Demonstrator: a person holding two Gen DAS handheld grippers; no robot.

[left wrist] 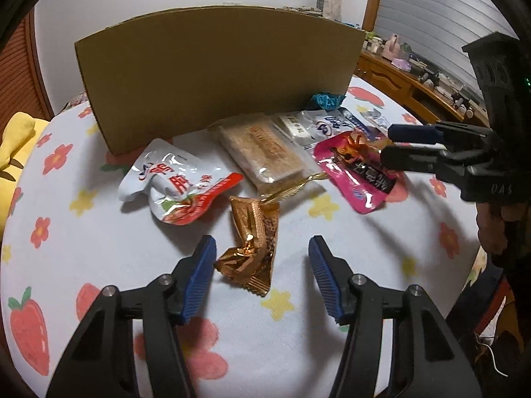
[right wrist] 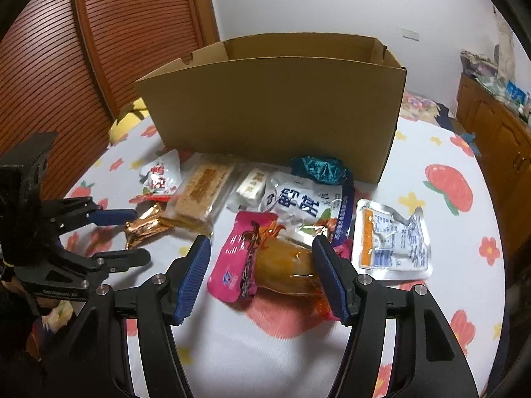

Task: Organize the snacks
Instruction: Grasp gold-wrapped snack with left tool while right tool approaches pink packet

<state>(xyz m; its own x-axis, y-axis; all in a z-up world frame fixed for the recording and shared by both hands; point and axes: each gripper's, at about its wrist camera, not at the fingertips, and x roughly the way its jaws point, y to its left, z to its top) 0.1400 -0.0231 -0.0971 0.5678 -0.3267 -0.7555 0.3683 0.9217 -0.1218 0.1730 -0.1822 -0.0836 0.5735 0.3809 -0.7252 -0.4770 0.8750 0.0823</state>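
An open cardboard box [left wrist: 219,76] [right wrist: 275,112] stands on the table with several snack packs in front of it. My left gripper [left wrist: 262,248] is open around a gold-wrapped candy [left wrist: 254,245], its left pad touching the wrapper; it also shows in the right wrist view [right wrist: 132,235]. My right gripper [right wrist: 262,252] is open, straddling a pink snack pack [right wrist: 252,258] [left wrist: 358,172]; it shows in the left wrist view [left wrist: 386,146]. Nearby lie a white-and-red pouch [left wrist: 172,185], a clear-wrapped biscuit bar [left wrist: 262,152] [right wrist: 202,192] and a white-and-blue pouch [right wrist: 305,205].
A silver pouch with a printed label [right wrist: 391,242] lies at the right. A teal wrapper [right wrist: 318,167] sits against the box. The tablecloth [left wrist: 265,341] has strawberry and flower prints. A wooden cabinet [right wrist: 497,132] stands at the right, a slatted door [right wrist: 66,49] at the left.
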